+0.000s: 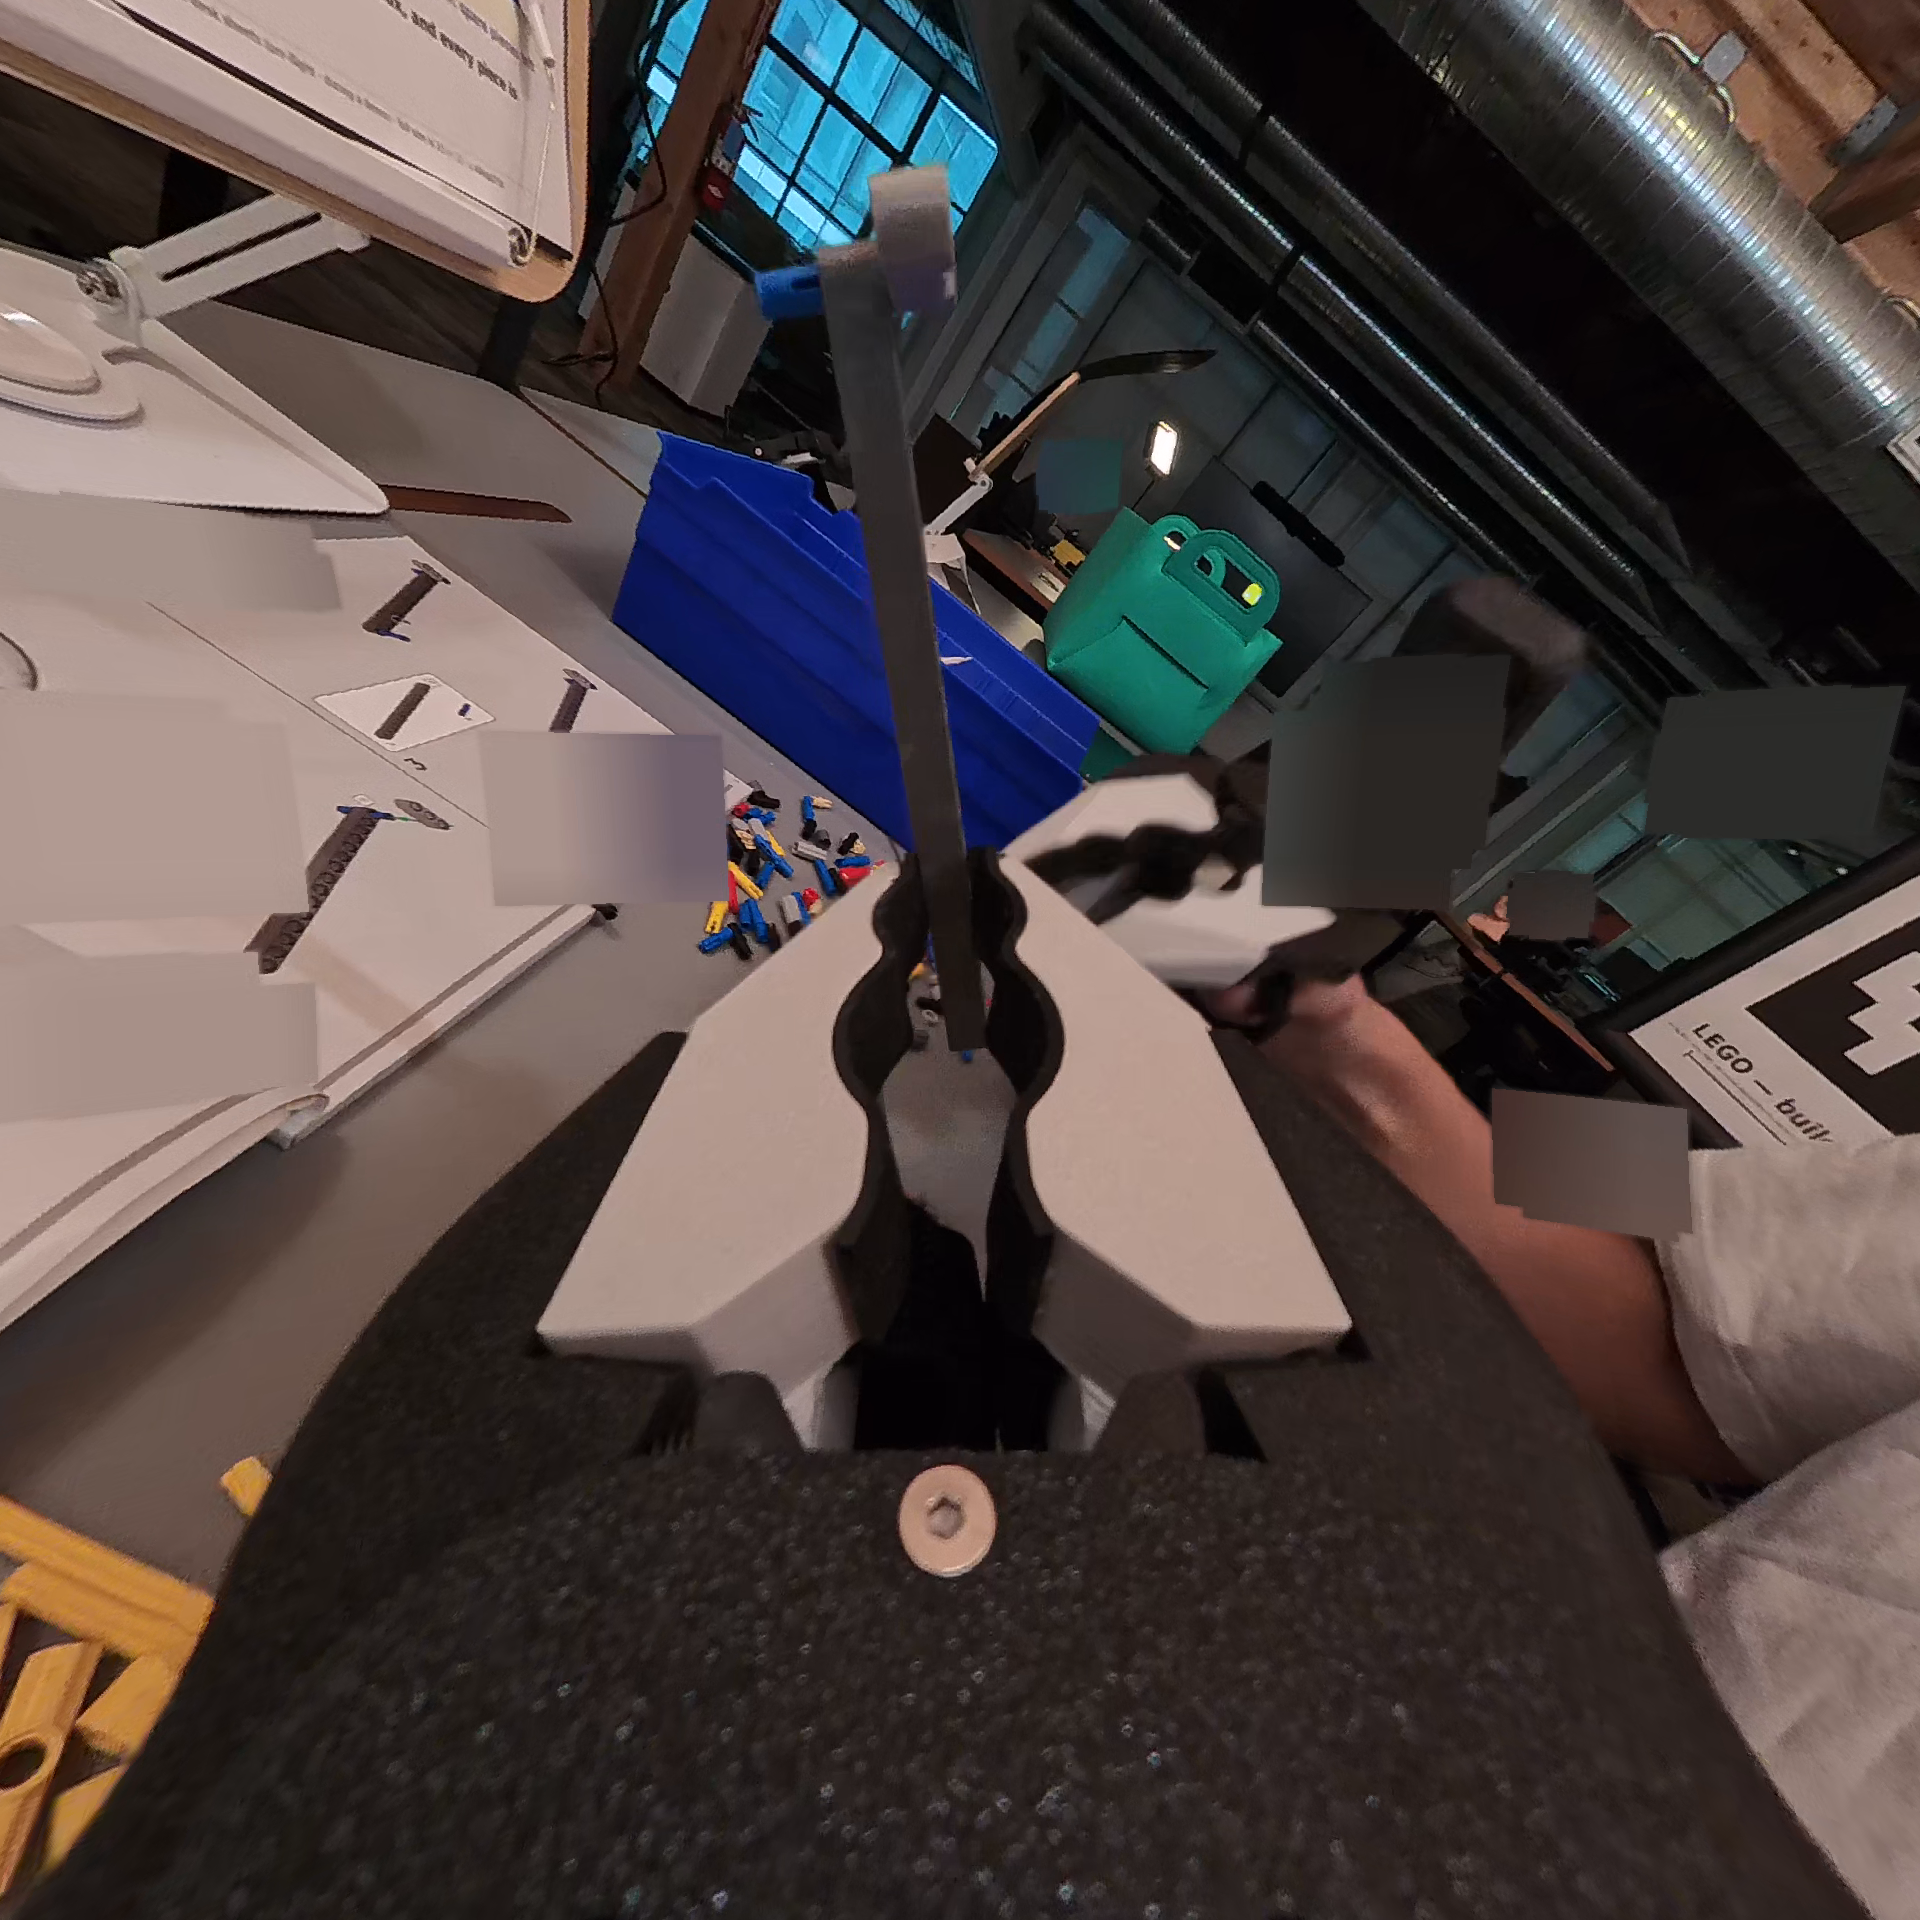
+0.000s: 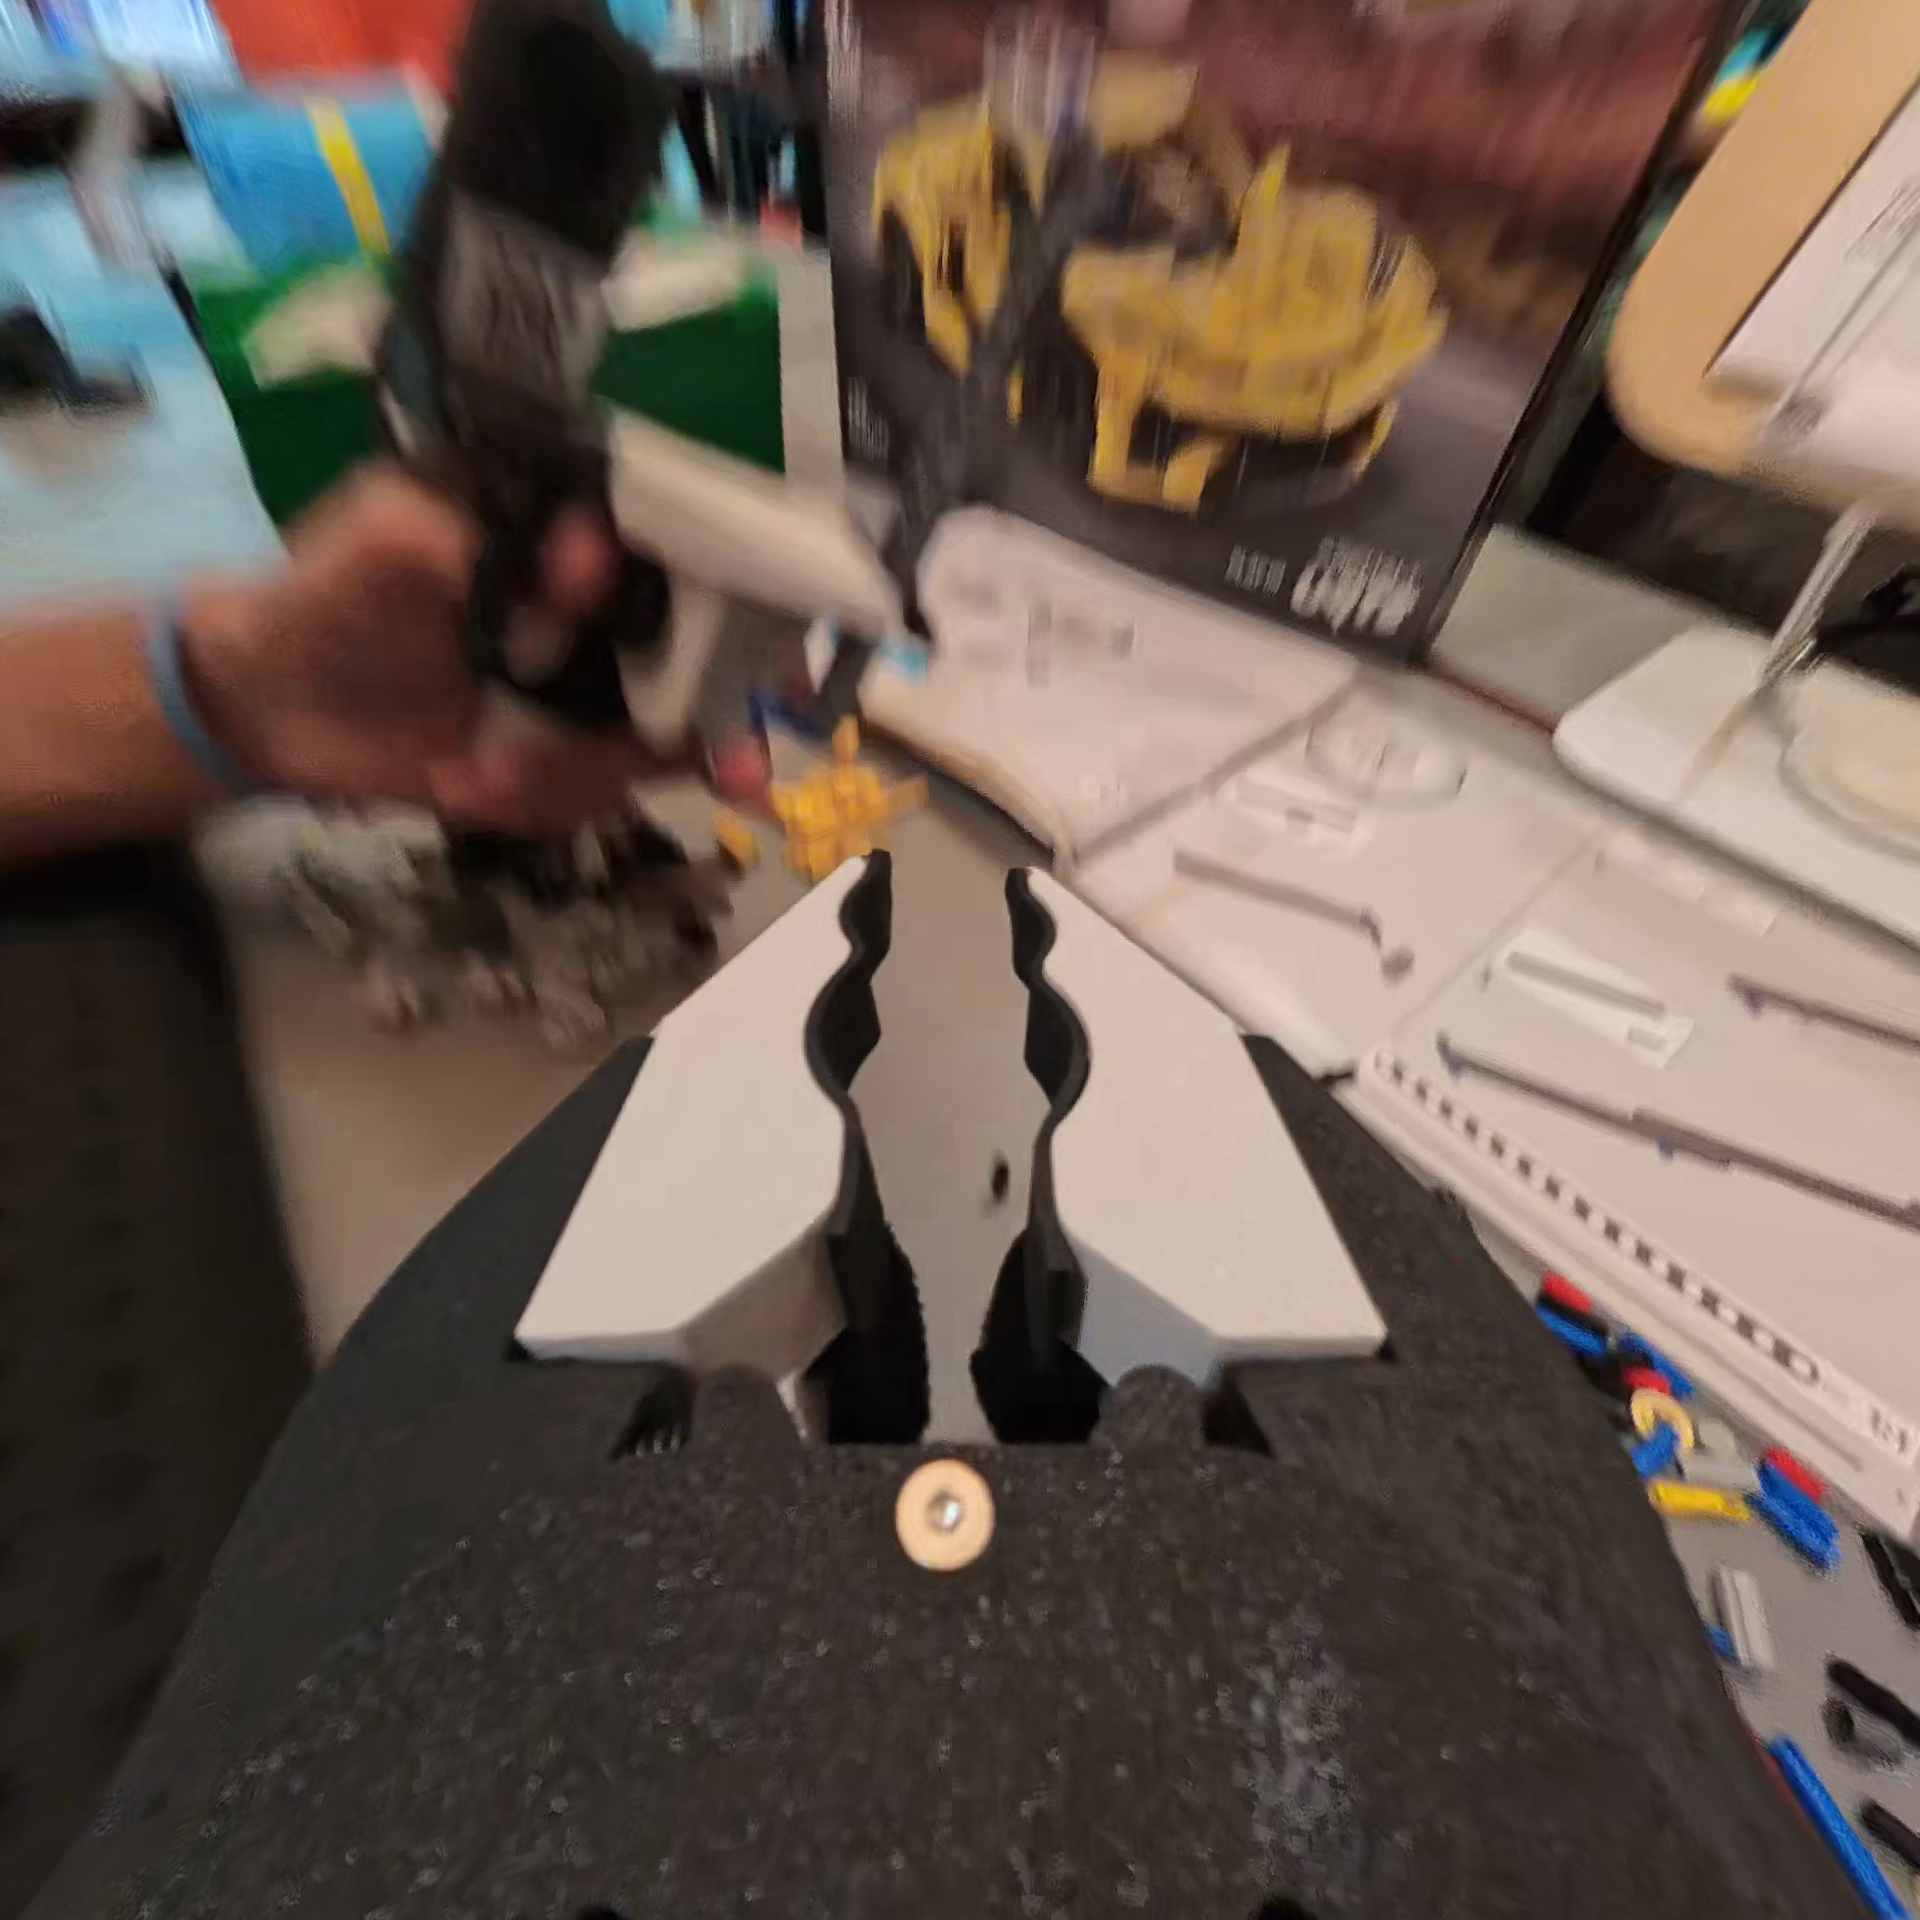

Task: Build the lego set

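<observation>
The left gripper (image 1: 943, 883) has pale grey wedge-shaped fingers lined with wavy black rubbery pads, set in a grainy black foam-like body with a bright metal screw at its centre. Its jaws are pinched on a long dark grey beam (image 1: 902, 582), a flat, narrow, matte strip that stands up and away from the fingertips, leaning slightly left; a small blue pin (image 1: 787, 291) sticks out sideways near its far end. Below, on the smooth grey table (image 1: 457, 436), lies an open instruction booklet (image 1: 416, 748) with drawings of similar dark beams, and just beside its edge a loose scatter of small pieces (image 1: 779, 862) in blue, red, yellow, black and tan. A ribbed blue plastic bin (image 1: 790, 613) stands behind the scatter, with a green felt bag (image 1: 1153, 634) beyond it. Yellow beams with round holes (image 1: 62, 1683) lie at the lower left corner. The right gripper (image 2: 945, 883) is of the same build, and its jaws are spread with only bare table showing between them. Its view is blurred by motion (details are soft): a hand (image 2: 343, 665) grips the black handle of the other tool at left, a clump of yellow pieces (image 2: 831, 810) lies ahead, and a dark box (image 2: 1195, 312) picturing a yellow model stands upright behind the booklet.
</observation>
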The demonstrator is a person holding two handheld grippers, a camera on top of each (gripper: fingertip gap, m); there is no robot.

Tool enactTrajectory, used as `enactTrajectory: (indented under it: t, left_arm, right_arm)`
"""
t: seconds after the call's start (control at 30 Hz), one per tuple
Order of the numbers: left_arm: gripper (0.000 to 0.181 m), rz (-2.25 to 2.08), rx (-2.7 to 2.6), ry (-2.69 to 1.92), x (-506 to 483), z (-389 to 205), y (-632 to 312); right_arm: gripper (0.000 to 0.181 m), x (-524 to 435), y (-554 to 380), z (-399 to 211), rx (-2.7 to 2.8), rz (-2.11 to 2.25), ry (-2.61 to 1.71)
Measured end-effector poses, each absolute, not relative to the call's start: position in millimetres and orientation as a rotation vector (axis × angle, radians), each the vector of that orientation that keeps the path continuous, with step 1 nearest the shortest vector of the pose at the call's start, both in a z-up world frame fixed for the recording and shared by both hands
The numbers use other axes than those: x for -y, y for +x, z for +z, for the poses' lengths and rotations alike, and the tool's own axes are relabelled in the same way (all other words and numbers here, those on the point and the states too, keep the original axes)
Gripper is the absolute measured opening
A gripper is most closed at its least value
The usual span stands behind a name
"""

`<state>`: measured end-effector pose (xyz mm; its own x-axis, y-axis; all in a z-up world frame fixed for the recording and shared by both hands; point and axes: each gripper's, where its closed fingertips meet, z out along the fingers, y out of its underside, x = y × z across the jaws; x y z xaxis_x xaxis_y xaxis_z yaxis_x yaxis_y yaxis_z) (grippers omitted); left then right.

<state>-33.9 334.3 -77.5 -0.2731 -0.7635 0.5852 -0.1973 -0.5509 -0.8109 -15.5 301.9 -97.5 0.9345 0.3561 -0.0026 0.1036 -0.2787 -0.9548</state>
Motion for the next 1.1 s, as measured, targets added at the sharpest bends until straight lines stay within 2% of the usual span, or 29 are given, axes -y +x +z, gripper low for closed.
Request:
enactTrajectory:
  t: [0.07, 0.13, 0.23, 0.27, 0.37, 0.47, 0.57, 1.1]
  left_arm:
    - [0.006, -1.93, -1.197, -1.569, -328, -77, -34]
    - [0.006, -1.999, -1.209, -1.553, -320, -74, -34]
    - [0.006, -2.125, -1.272, -1.501, -300, -67, -38]
    - [0.006, -2.146, -1.275, -1.49, -296, -65, -38]
    - [0.007, -2.187, -1.319, -1.473, -285, -64, -40]
    - [0.008, -2.191, -1.339, -1.493, -284, -66, -41]
    - [0.022, -2.135, -1.336, -1.487, -292, -65, -41]
    - [0.02, -2.109, -1.381, -1.455, -291, -64, -46]
  right_arm:
    - [0.024, -308, -21, -56, 0.244, 0.282, -1.755]
    - [0.038, -319, -16, -32, 0.155, 0.251, -1.707]
    - [0.039, -333, -28, -32, 0.182, 0.406, -1.747]
    - [0.038, -335, -37, -35, 0.208, 0.505, -1.77]
    - [0.013, -338, -43, -44, 0.21, 0.619, -1.807]
    - [0.011, -337, -44, -44, 0.183, 0.643, -1.814]
    - [0.008, -337, -40, -39, 0.102, 0.67, -1.793]
    - [0.008, -342, -36, -17, -0.056, 0.743, -1.738]
